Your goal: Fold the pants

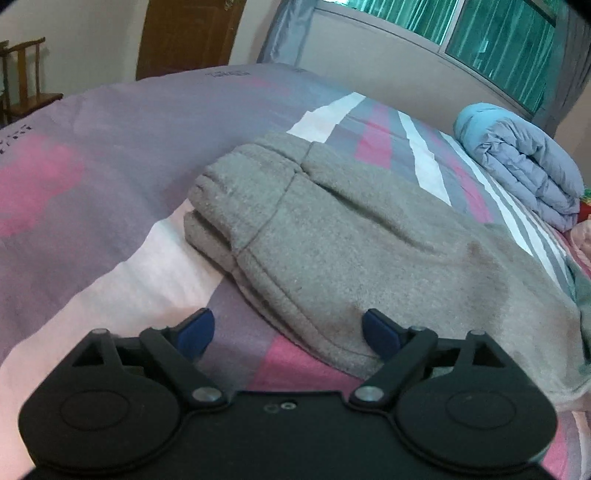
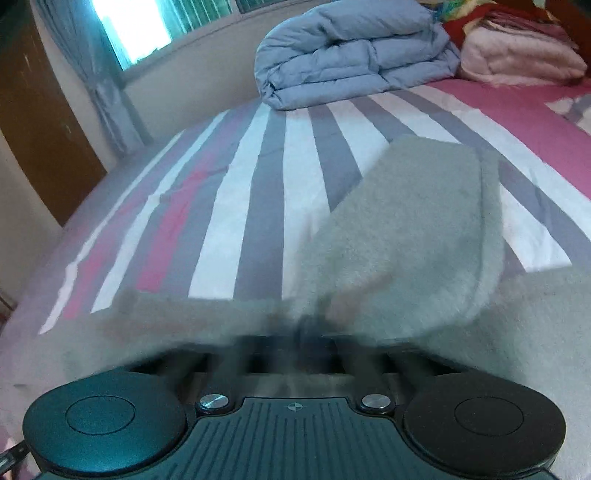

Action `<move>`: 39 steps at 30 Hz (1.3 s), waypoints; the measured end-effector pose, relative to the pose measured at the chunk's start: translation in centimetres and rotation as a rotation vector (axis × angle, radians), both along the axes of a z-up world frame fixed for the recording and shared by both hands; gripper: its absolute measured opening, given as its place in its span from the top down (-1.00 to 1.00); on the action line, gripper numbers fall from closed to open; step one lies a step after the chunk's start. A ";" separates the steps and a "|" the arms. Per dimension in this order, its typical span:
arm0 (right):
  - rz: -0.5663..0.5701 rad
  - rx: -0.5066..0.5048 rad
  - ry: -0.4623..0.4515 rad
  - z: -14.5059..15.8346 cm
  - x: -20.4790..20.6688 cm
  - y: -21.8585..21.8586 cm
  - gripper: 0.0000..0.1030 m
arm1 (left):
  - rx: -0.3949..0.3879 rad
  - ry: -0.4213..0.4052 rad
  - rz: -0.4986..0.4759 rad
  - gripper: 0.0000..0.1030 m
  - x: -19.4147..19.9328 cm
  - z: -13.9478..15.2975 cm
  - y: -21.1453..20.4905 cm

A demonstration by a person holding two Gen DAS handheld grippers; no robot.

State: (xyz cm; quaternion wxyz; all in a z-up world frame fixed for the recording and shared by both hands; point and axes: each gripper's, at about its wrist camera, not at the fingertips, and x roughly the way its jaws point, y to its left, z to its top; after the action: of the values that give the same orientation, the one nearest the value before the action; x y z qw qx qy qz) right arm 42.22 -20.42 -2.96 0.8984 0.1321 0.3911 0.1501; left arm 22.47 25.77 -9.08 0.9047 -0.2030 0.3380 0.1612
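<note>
Grey fleece pants (image 1: pixel 343 236) lie folded on the striped bedspread (image 1: pixel 110 184), waistband toward the far left. My left gripper (image 1: pixel 286 334) is open just above the bed; its right blue fingertip (image 1: pixel 380 332) touches the near edge of the pants, its left fingertip (image 1: pixel 195 332) is over bare bedspread. In the right wrist view the pants (image 2: pixel 406 229) are bunched right at my right gripper (image 2: pixel 306 328). Its fingers are buried in blurred grey cloth and look closed on it. A flap of the pants stands up ahead of it.
A folded blue duvet (image 2: pixel 351 51) and a pink blanket (image 2: pixel 517 55) sit at the head of the bed. A window with teal curtains (image 1: pixel 498 44) runs along the wall. A wooden door (image 1: pixel 184 33) and a chair (image 1: pixel 26 81) stand beyond the bed.
</note>
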 end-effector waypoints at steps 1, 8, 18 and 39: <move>-0.012 0.004 -0.032 0.1 -1.5 -1.2 0.93 | -0.005 -0.003 -0.007 -0.61 0.0 0.0 0.2; -0.110 0.119 0.077 -4.8 -10.5 -10.2 0.93 | 0.016 -0.029 -0.013 -0.65 -0.4 -0.7 -0.1; -0.258 0.154 -0.079 -1.6 -9.1 -13.2 -0.64 | 0.009 -0.056 -0.022 -0.67 -0.6 -1.0 0.2; -0.226 0.386 -0.187 -1.5 -15.7 -22.9 0.92 | 0.018 -0.074 -0.016 -0.67 -1.0 -1.0 0.2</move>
State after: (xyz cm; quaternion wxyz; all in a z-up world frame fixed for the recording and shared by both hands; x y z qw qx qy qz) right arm 26.54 -43.32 -4.43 0.8998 0.3299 0.2529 0.1324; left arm 21.42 25.92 -10.10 0.9198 -0.1980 0.3043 0.1492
